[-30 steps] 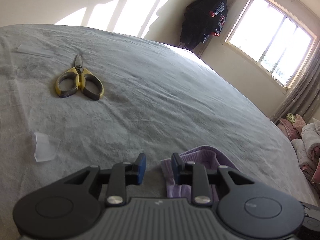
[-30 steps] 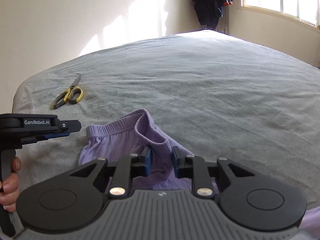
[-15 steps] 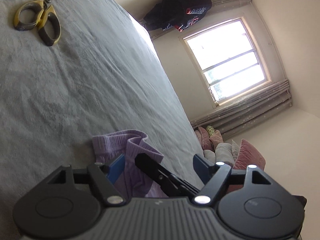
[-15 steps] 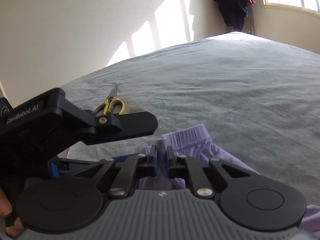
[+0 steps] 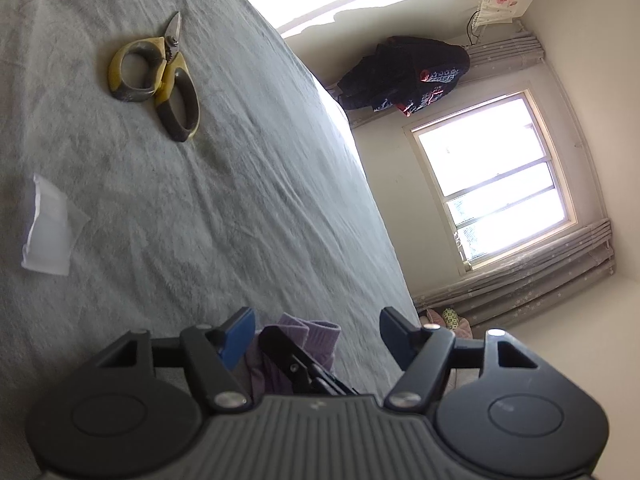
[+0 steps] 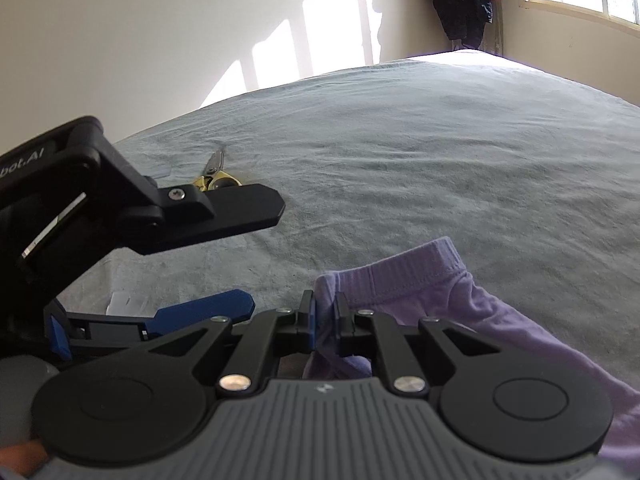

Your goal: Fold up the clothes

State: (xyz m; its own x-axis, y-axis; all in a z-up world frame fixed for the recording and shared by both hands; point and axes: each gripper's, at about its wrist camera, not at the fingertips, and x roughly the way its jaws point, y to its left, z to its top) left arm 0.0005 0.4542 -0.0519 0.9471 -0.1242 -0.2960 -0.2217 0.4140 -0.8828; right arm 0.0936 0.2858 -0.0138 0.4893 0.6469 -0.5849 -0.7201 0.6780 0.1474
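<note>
Item: lilac garment [image 6: 460, 304], lying on the grey bedcover [image 6: 400, 160]. Light, limp knit; it will sag and bunch wherever you lift it, so take the ribbed waistband, the firmest edge.

Right gripper [image 6: 325, 312]: jaws nearly closed, pinching a fold of the waistband between the pads.

Left gripper [image 5: 316, 334]: jaws wide, having closed a little just now; a bunched corner sits between them beside the left-hand pad, which does not press it. Your right gripper's finger crosses that gap too.
</note>
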